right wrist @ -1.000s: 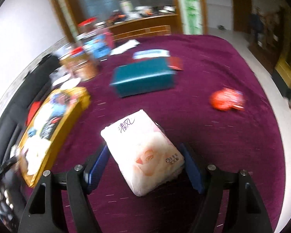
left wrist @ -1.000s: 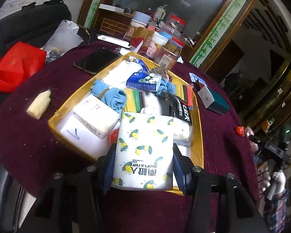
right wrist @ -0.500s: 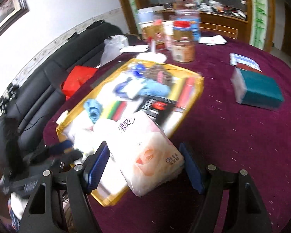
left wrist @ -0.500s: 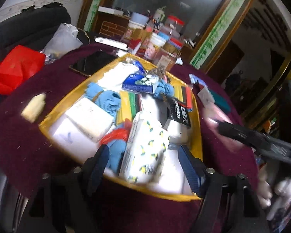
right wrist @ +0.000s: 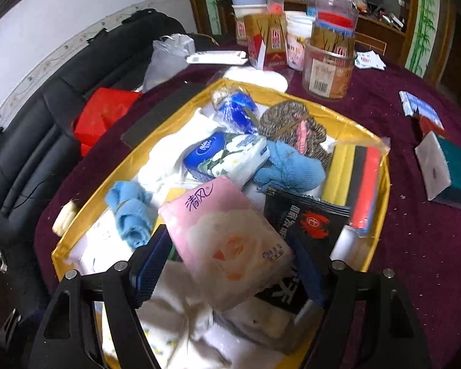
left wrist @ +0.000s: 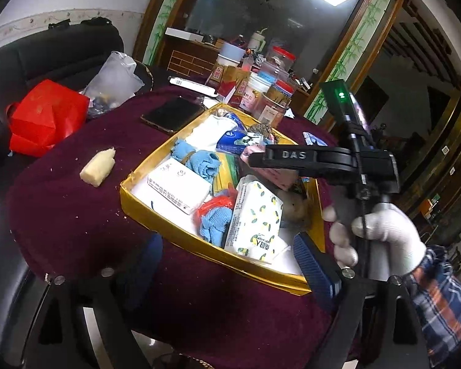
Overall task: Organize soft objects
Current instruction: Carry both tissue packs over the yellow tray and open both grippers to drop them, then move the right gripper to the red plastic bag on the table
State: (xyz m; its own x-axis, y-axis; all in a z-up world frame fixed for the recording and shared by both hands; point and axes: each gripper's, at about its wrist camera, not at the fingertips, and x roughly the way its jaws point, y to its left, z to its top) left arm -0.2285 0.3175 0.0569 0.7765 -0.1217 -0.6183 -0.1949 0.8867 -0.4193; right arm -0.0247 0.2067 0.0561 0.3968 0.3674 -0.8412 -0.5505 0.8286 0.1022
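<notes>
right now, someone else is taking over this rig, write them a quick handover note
Left hand-held gripper: open, empty, at the near edge of the gold cardboard tray.
Right hand-held gripper: shut on the pink tissue pack with a rose print, held over the tray.
Done: the white tissue pack with lemon print lies in the tray among blue cloths and other packs.
Left: release the pink pack into the tray; the pale yellow sponge block sits outside on the maroon tablecloth.

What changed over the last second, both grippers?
Left gripper let go of the lemon-print tissue pack, now lying in the yellow tray, and backed off open. Right gripper carried the pink tissue pack from the table to over the tray, grip unchanged.
</notes>
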